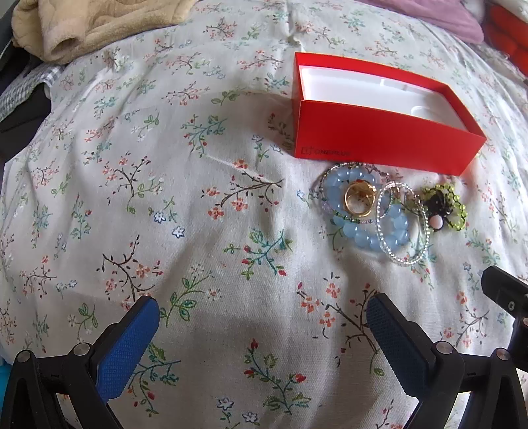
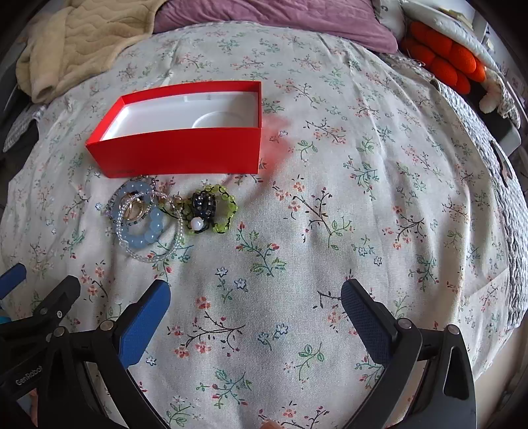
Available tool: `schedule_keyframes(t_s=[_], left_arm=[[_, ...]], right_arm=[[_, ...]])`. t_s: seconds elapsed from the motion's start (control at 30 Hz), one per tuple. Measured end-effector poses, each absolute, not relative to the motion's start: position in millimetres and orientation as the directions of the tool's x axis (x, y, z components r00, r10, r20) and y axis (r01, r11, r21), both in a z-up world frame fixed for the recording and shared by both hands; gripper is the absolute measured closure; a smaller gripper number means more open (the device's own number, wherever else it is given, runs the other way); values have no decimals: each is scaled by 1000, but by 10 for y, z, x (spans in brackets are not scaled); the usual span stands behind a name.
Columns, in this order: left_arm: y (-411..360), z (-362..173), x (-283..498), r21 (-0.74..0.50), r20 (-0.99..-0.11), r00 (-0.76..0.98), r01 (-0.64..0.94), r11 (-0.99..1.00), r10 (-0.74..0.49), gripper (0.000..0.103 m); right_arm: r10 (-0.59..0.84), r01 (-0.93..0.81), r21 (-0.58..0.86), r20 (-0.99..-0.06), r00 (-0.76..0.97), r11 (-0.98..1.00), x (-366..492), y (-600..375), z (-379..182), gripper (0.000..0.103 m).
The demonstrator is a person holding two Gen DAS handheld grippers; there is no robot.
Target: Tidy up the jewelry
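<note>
I see the left tool [image 1: 262, 316] at the bottom of the left wrist view, its blue-padded fingers [image 1: 127, 346] spread wide apart and empty above the floral-print bed sheet [image 1: 198, 231]. The right tool [image 2: 255, 302] sits at the bottom of the right wrist view, likewise spread wide and holding nothing.

The open red cardboard box with a white moulded insert [image 1: 379, 135] rests on the sheet in the upper right of the left wrist view and the upper left of the right wrist view [image 2: 184, 151].

The jewelry lies in a tangled cluster just below the box's near wall:
- a pale blue bead bracelet [image 1: 369, 211], with gold rings [image 1: 359, 198] lying on it;
- a clear seed-bead bracelet [image 1: 404, 224] overlapping the blue one;
- a yellow-green bead loop [image 2: 224, 208] with a dark beaded piece [image 2: 204, 203] and a white pearl bead [image 2: 197, 224].

Both tools are well apart from the cluster. A beige quilted blanket [image 1: 95, 23] occupies the upper left; a purple cloth [image 2: 274, 18] lies along the top.
</note>
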State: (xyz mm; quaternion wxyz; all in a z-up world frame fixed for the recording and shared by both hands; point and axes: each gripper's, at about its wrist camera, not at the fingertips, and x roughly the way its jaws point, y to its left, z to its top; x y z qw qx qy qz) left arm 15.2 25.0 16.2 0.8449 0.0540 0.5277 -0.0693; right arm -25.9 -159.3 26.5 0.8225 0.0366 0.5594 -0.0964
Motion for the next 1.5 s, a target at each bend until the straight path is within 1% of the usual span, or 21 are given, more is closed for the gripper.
schedule_keyframes(t_s=[0.23, 0.37, 0.5, 0.63, 0.83, 0.9, 1.0, 1.1, 1.13, 1.23, 1.3, 1.33, 1.4, 1.47, 1.5], left_arm=[[256, 171, 151, 12, -898, 435, 180, 984, -69, 0], [246, 195, 159, 53, -893, 450, 184, 982, -36, 0], [293, 305, 254, 71, -883, 468, 218, 973, -40, 0], [339, 382, 407, 12, -898, 430, 241, 970, -95, 0], [280, 377, 527, -83, -908, 371, 299, 951, -196, 2], [209, 331, 534, -119, -905, 348, 348, 930, -246, 11], [90, 215, 515, -189, -894, 304, 411, 892, -330, 23], [-20, 92, 537, -258, -883, 258, 429, 866, -392, 47], [-62, 55, 563, -280, -882, 241, 426, 861, -406, 49], [-170, -9, 619, -296, -878, 233, 421, 857, -417, 57], [-234, -54, 631, -291, -883, 228, 420, 860, -410, 71], [-252, -80, 642, -283, -888, 226, 416, 864, -400, 74], [-278, -101, 656, -271, -893, 230, 411, 871, -387, 83], [-300, -83, 648, -276, -890, 230, 413, 868, -393, 97], [-302, -61, 638, -274, -889, 235, 416, 867, -394, 100]], right_arm=[[-130, 203, -59, -924, 360, 977, -251, -1625, 282, 0], [-121, 209, -45, -922, 368, 977, -244, -1696, 351, 0], [-140, 227, -60, -923, 357, 972, -187, -1790, 422, 0], [-89, 223, -18, -945, 314, 975, -82, -1898, 468, 0], [-63, 164, -15, -955, 290, 986, 42, -1904, 546, 0], [-43, 149, 0, -958, 283, 989, 88, -1927, 521, 0], [16, 160, 64, -958, 285, 985, 122, -2014, 393, 0], [100, 193, 149, -964, 245, 970, 158, -2088, 206, 1], [119, 191, 167, -963, 242, 967, 170, -2092, 186, 1], [127, 188, 175, -961, 245, 966, 202, -2094, 151, 1], [125, 189, 172, -963, 239, 967, 224, -2098, 126, 1], [126, 191, 173, -964, 233, 966, 237, -2103, 107, 1], [125, 193, 170, -966, 228, 966, 267, -2123, 93, 1], [117, 192, 163, -966, 230, 968, 278, -2137, 98, 1], [114, 192, 161, -966, 232, 968, 277, -2151, 103, 1]])
